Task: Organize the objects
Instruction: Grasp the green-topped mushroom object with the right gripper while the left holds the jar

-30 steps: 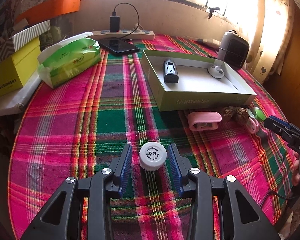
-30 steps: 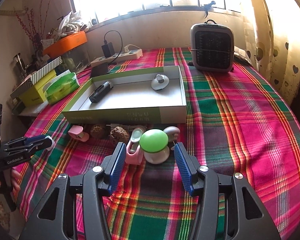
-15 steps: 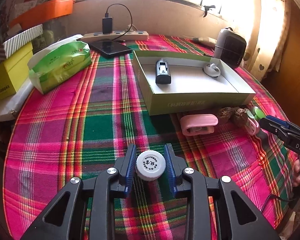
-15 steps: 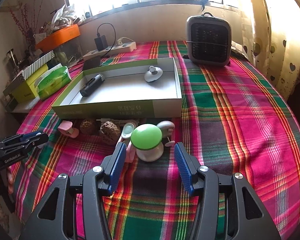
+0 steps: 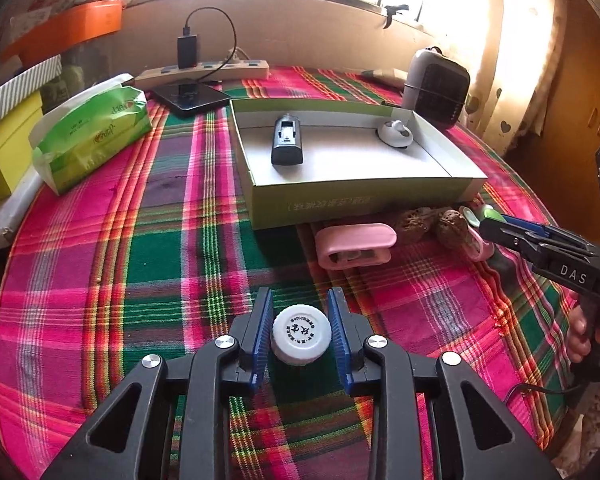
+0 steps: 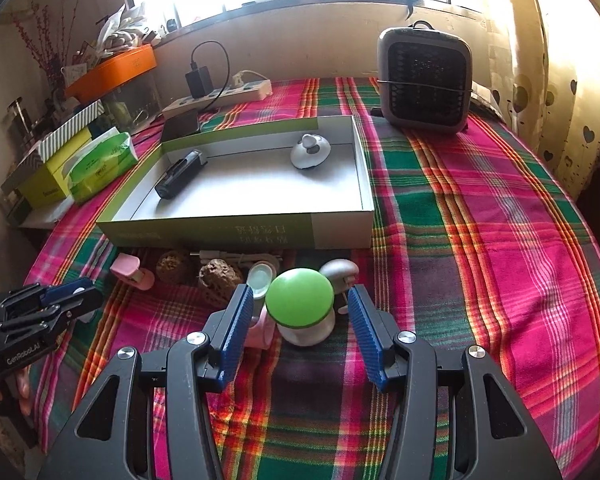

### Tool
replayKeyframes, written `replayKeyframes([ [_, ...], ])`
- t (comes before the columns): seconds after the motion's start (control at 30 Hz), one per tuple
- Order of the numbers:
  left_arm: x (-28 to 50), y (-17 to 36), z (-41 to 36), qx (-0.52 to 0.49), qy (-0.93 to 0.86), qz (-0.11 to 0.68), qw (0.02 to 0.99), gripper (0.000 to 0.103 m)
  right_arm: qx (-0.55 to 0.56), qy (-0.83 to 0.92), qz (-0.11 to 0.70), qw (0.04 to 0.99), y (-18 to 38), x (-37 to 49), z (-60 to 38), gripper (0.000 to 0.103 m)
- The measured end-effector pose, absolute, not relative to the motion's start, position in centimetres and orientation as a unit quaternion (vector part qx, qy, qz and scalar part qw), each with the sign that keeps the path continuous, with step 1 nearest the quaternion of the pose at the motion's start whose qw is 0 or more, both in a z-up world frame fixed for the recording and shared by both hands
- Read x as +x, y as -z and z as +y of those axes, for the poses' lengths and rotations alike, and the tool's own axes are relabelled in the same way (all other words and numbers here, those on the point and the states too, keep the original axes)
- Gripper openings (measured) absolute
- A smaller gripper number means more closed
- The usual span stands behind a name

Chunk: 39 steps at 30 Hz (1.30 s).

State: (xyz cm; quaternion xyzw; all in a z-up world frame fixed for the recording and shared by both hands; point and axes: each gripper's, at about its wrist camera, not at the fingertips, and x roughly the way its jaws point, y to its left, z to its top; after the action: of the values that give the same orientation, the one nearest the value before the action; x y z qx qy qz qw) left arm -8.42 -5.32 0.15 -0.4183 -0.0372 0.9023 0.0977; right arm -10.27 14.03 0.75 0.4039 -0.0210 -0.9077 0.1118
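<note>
One plaid-covered surface (image 5: 140, 248) carries everything. Biggest on it is the shallow box (image 6: 236, 232) at the middle, open on top, with a black device (image 6: 179, 174) lying at its left end and a small white round gadget (image 6: 310, 151) at the far right corner. A grey heater (image 6: 424, 80) stands behind the box on the right; a green tissue pack (image 5: 90, 136) lies well to the left. Just in front of the box's near wall runs a row of small things: pink clip (image 5: 354, 245), two walnuts (image 6: 220, 280), then the green-capped mushroom toy (image 6: 300, 306). My right tongs (image 6: 300, 332) sit around that mushroom toy, jaws closing, blue pads on either side of the cap with gaps showing on both sides, not pressing yet. My left tongs (image 5: 300, 330) are nearer the front of the surface, closing on a white bottle cap (image 5: 301, 334) that stands on the cloth; both pads look to be touching its rim
</note>
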Motion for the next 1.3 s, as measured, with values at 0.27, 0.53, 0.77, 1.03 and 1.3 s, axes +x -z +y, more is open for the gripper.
replayKeyframes([
  [0.27, -8.3, -0.1, -4.2, -0.420, -0.900, -0.034, 0.110, 0.026, 0.399, 0.909, -0.020, 0.118, -0.8, -10.1, 14.1, 0.035],
  [0.53, -8.3, -0.2, -3.7, -0.422, -0.898, -0.032, 0.118, 0.026, 0.396, 0.909, -0.034, 0.123, -0.9, -9.7, 14.6, 0.035],
  [0.77, -8.3, -0.2, -3.4, -0.422, -0.898, -0.031, 0.119, 0.026, 0.398, 0.908, -0.047, 0.125, -0.9, -8.9, 15.2, 0.035],
  [1.03, -8.3, -0.2, -3.3, -0.424, -0.897, -0.035, 0.119, 0.026, 0.394, 0.909, -0.052, 0.128, -1.1, -8.5, 15.2, 0.035],
  [1.3, -8.0, -0.9, -3.0, -0.417, -0.899, -0.034, 0.129, 0.026, 0.388, 0.911, -0.056, 0.129, -1.5, -8.1, 15.2, 0.035],
])
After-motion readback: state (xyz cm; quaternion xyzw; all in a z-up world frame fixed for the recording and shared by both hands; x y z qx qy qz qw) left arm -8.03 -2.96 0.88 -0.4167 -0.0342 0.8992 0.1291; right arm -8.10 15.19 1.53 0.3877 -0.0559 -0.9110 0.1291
